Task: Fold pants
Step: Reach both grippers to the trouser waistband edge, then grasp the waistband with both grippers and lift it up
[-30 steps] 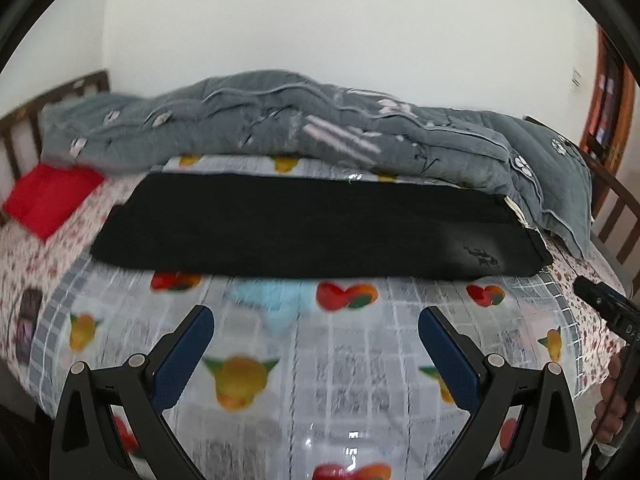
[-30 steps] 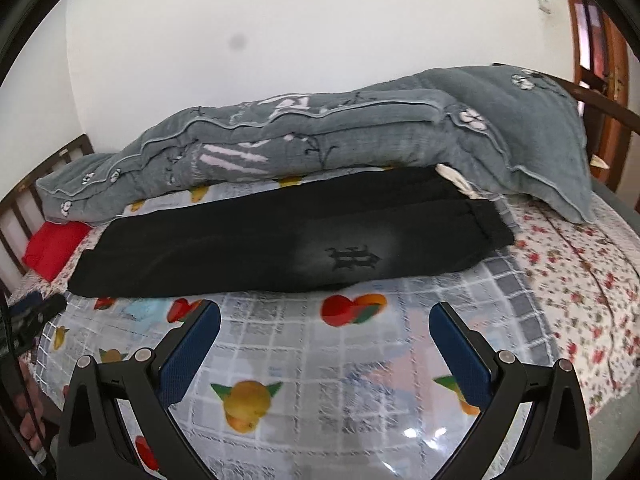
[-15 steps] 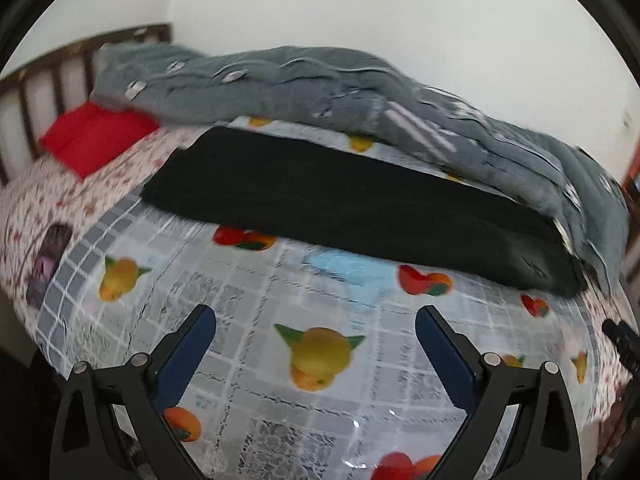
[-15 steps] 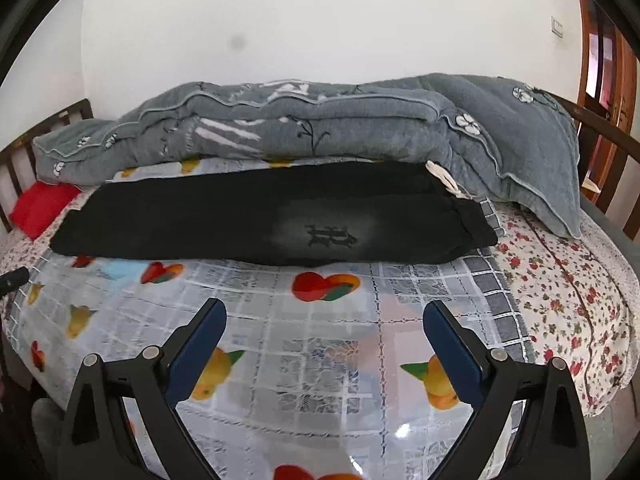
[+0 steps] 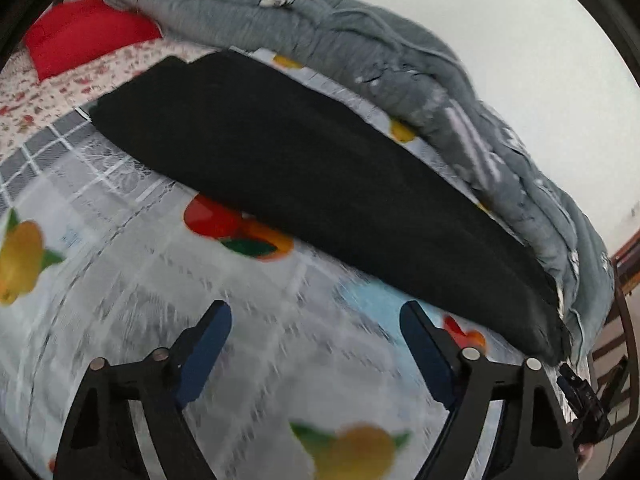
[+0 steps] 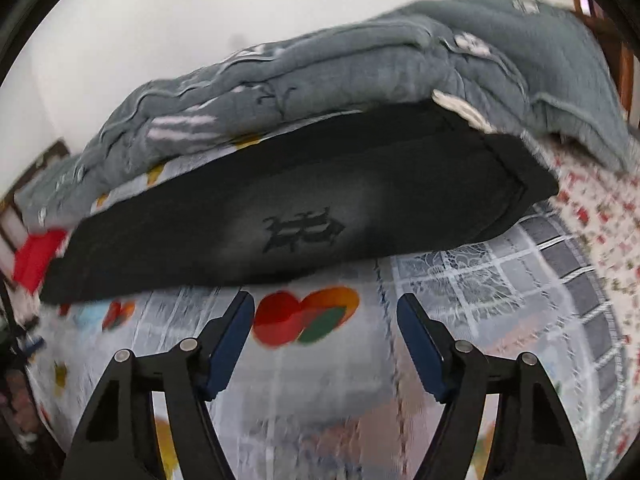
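The black pants [image 5: 304,168] lie flat in a long strip across the bed, folded lengthwise, leg ends at the left, waistband at the right. In the right wrist view the pants [image 6: 304,208] show a dark emblem and a white drawstring at the waistband. My left gripper [image 5: 316,320] is open and empty, just short of the pants' near edge around mid-length. My right gripper [image 6: 325,312] is open and empty, just short of the near edge below the emblem. The right gripper also shows at the left wrist view's lower right [image 5: 584,400].
The pants rest on a fruit-print plastic sheet [image 5: 120,280] over a floral bedsheet [image 6: 600,216]. A bunched grey quilt [image 5: 360,52] lies right behind the pants. A red pillow [image 5: 84,32] sits at the far left by the wooden headboard.
Both grippers have moved forward and down toward the pants' near edge, and their jaws have narrowed somewhat. The pants have not moved.
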Demonstrator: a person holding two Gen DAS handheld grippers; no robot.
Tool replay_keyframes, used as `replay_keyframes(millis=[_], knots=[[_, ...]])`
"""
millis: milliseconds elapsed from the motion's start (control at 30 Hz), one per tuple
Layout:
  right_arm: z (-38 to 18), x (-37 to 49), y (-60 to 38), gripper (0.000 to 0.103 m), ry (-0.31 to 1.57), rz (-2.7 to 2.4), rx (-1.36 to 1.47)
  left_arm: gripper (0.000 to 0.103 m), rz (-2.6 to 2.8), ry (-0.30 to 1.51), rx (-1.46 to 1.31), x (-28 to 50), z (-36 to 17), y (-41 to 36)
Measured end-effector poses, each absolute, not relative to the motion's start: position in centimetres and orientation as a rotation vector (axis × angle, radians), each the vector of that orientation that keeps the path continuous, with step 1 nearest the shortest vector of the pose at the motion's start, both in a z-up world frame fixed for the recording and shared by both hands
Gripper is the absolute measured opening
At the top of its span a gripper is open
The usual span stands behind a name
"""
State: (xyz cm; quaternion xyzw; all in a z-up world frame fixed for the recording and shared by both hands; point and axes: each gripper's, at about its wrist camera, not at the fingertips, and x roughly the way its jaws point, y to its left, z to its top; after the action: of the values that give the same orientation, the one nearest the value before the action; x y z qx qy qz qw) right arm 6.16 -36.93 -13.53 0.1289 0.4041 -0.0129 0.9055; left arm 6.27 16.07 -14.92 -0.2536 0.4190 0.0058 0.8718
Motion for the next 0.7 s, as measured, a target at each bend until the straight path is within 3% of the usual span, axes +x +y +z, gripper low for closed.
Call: replay_keyframes(millis=[133, 200, 300, 333, 367, 400, 533, 700], knots=[[-15.0, 9.1, -38.8, 0.073, 0.867, -0.066, 0.325, 0.080, 0.032, 0.839, -0.583, 8.9, -15.6, 17.6], [-15.6, 10.3, -39.4, 0.072, 0.878, -0.077, 0.350, 0.073, 0.056, 0.851, -0.620, 10.6, -16.0, 18.3], [-16.2, 12.2, -40.3, 0.069, 0.892, -0.065, 0.419, 0.051, 0.079, 0.877, -0.690, 12.9, -16.8, 19.5], [-16.4, 12.8, -40.5, 0.060, 0.901, -0.069, 0.433, 0.036, 0.101, 0.886, -0.688, 13.4, -16.9, 19.7], [-16.6, 13.2, -40.5, 0.052, 0.909, -0.081, 0.434, 0.016, 0.137, 0.902, -0.665, 13.8, -16.9, 19.7], [-16.6, 13.5, -40.5, 0.040, 0.911, -0.092, 0.425, 0.010, 0.174, 0.918, -0.634, 14.1, -16.8, 19.8], [-15.0, 13.4, -40.1, 0.018, 0.856, -0.071, 0.378, 0.007, 0.171, 0.915, -0.544, 14.3, -15.5, 19.4], [-11.9, 14.5, -38.9, 0.016, 0.803, -0.034, 0.289, 0.007, 0.142, 0.817, -0.465, 15.2, -10.1, 18.9]])
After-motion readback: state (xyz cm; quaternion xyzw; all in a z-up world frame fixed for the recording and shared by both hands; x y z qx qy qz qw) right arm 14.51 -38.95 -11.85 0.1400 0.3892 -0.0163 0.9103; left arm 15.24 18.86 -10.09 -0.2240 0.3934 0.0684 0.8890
